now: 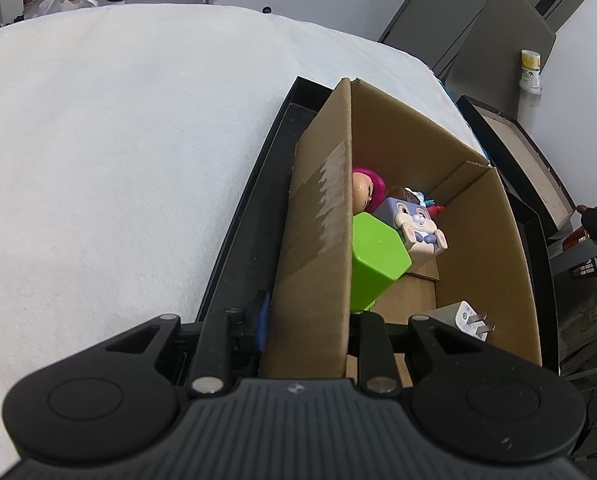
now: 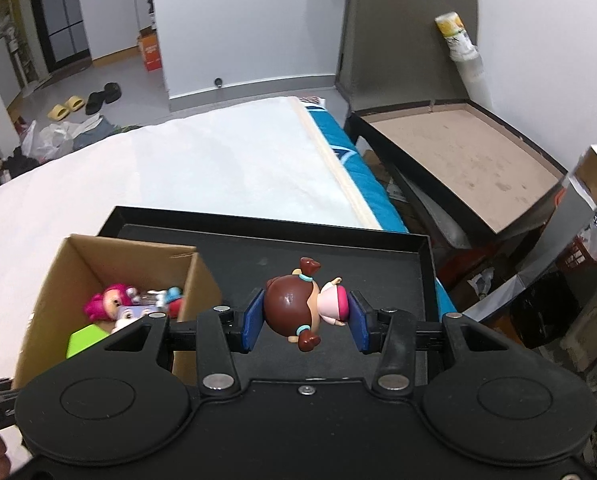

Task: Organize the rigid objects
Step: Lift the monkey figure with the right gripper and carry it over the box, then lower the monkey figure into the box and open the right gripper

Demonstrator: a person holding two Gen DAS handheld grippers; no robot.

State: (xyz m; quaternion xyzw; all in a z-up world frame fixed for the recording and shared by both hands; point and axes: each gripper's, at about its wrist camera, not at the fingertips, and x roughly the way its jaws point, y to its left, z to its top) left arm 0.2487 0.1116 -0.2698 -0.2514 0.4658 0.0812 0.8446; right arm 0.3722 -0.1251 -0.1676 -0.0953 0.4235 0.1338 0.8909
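Right gripper (image 2: 304, 312) clamps brown-haired doll (image 2: 298, 304) sideways between its blue pads, above black tray (image 2: 378, 248), box (image 2: 98, 256) to its left; left gripper (image 1: 308, 320) straddles box wall, closure unclear; no legible writing.

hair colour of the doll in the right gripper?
Brown, with teal hair ties, on the doll held by the right gripper. Clearest in the right wrist view.
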